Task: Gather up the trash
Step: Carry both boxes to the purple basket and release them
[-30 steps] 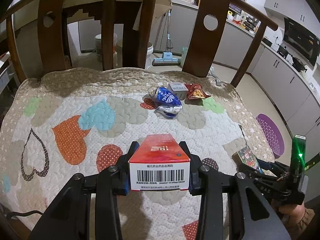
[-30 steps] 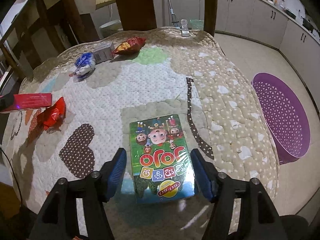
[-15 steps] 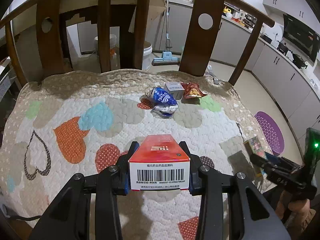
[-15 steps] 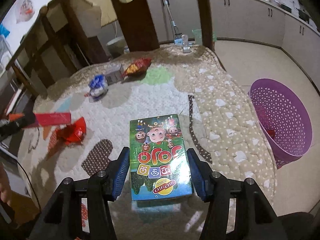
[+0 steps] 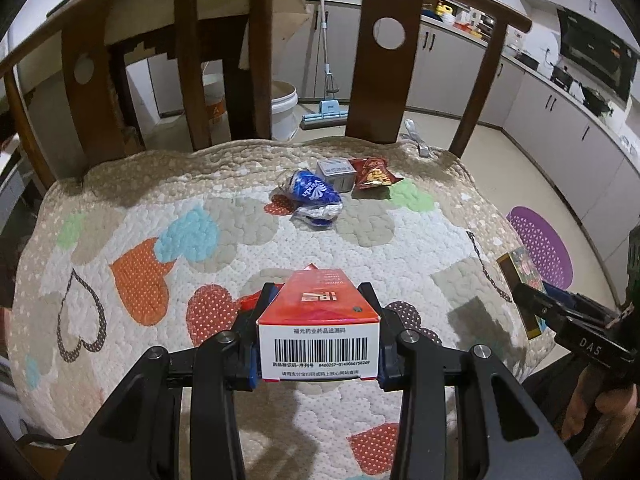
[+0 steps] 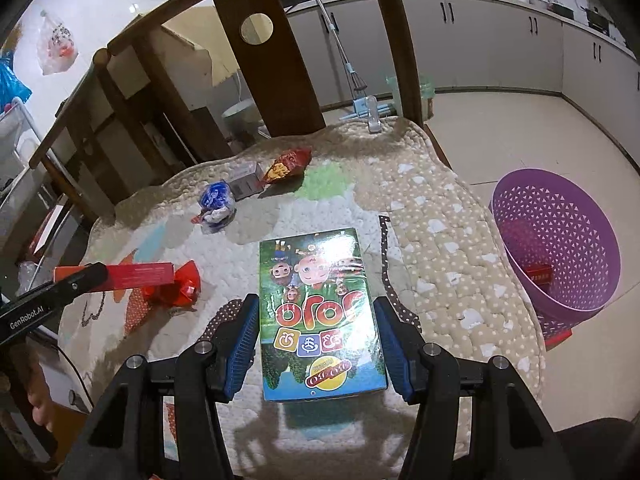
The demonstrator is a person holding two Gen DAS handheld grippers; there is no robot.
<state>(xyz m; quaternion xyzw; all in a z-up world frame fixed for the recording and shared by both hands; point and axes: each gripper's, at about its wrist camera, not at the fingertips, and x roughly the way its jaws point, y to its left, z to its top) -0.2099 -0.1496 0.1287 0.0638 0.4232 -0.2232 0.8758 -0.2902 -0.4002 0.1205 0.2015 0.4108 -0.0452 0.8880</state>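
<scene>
My left gripper (image 5: pixel 318 336) is shut on a red box with a barcode end (image 5: pixel 318 320) and holds it above the quilted cushion (image 5: pixel 200 264). The box also shows in the right wrist view (image 6: pixel 140 274). My right gripper (image 6: pixel 316 344) is shut on a green cartoon box (image 6: pixel 316 304), lifted off the cushion; it also shows in the left wrist view (image 5: pixel 522 276). A red wrapper (image 6: pixel 176 286) lies under the red box. A blue wrapper (image 5: pixel 314 196), a small grey box (image 5: pixel 335 170) and a red snack bag (image 5: pixel 374 172) lie at the back.
A purple basket (image 6: pixel 560 240) stands on the floor right of the chair, with a red item inside. The wooden chair back (image 5: pixel 380 60) rises behind the cushion. A mop (image 5: pixel 324 112) and a white bucket (image 5: pixel 282 108) stand beyond it.
My right gripper closed on the green box and lifted it off the cushion. My left gripper rose a little with the red box in it.
</scene>
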